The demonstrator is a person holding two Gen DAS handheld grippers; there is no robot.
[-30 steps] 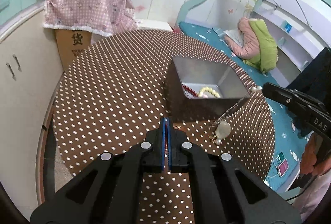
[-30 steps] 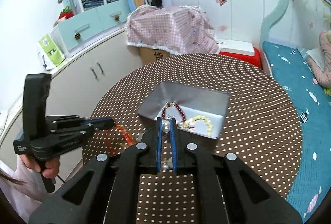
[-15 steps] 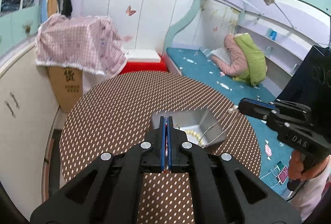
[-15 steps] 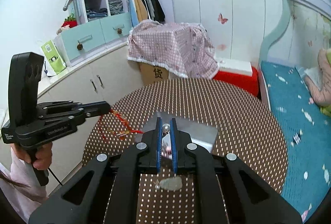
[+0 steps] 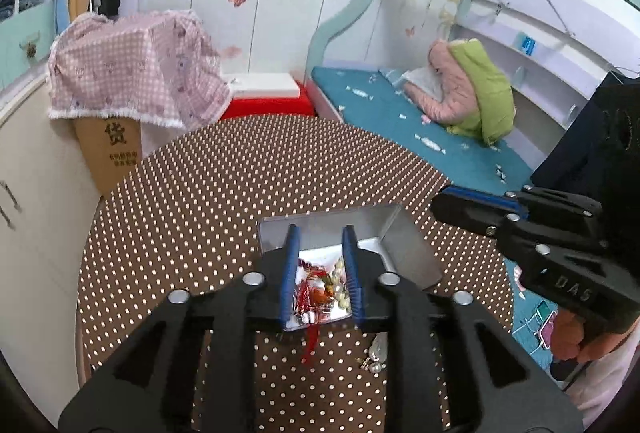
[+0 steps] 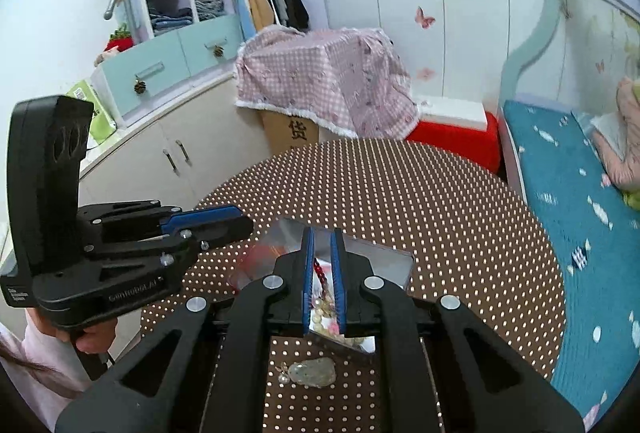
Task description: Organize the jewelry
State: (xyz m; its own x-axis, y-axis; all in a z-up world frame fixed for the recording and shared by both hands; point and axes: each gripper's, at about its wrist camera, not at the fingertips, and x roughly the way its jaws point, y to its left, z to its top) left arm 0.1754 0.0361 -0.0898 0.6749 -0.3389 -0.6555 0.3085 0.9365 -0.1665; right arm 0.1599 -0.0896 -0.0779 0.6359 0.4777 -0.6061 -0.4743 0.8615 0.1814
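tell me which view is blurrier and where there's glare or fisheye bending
Left wrist view: red tassel smeared, cupboard at the left edge streaked. Right wrist view: sharper; tin tray glares, its left end washed out. Both bend the table edge and go dark at the corners.

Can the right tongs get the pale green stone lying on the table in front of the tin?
Probably yes. The pale stone pendant lies bare on the dotted table, just outside the tin, below the right tongs, whose jaws are opening with nothing between them.

Table (image 5: 192,201) bare beyond tray (image 5: 408,245) — both grippers crowd it (pendant (image 6: 314,372) nearside).
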